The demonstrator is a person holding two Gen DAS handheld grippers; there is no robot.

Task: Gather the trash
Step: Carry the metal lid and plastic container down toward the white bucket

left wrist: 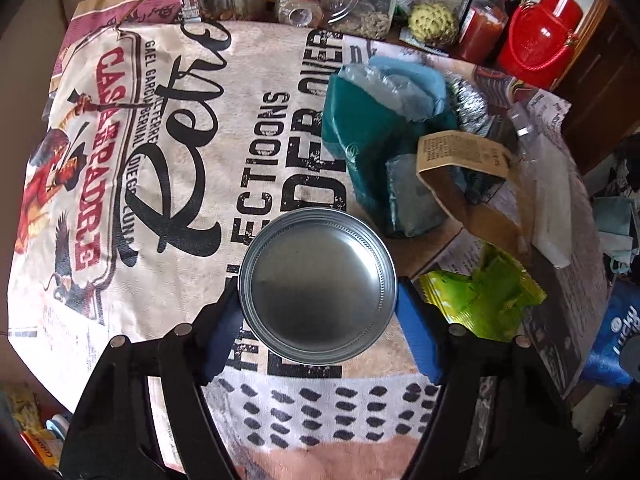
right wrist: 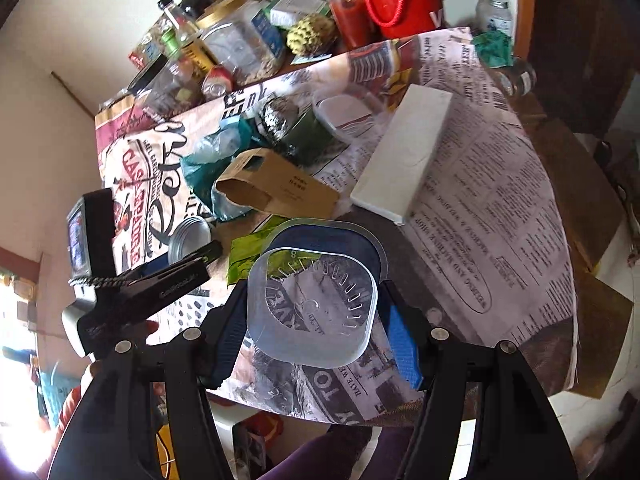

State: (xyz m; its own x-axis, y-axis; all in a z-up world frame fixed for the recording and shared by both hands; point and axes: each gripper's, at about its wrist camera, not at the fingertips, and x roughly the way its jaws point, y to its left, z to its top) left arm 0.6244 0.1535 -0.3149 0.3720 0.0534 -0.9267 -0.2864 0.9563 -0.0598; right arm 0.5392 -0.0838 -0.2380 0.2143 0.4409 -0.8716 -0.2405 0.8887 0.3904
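My left gripper (left wrist: 318, 304) is shut on a silver tin can (left wrist: 318, 284), bottom facing the camera, held above the printed tablecloth (left wrist: 168, 152). The can also shows in the right wrist view (right wrist: 189, 237), with the left gripper (right wrist: 176, 268) around it. My right gripper (right wrist: 316, 312) is shut on a clear plastic cup (right wrist: 312, 308) with a blue lid behind it. On the table lie a teal plastic bag (left wrist: 360, 128), a brown cardboard sleeve (right wrist: 276, 188), a green wrapper (left wrist: 480, 296), a foil ball (left wrist: 468, 100) and a white flat box (right wrist: 404, 152).
Bottles, jars, a red sauce bottle (left wrist: 484, 20), a red canister (left wrist: 536, 32) and a custard apple (left wrist: 432, 24) crowd the far edge of the table. Newsprint cloth (right wrist: 492, 200) covers the right side. A blue bag (left wrist: 616, 336) hangs off the right edge.
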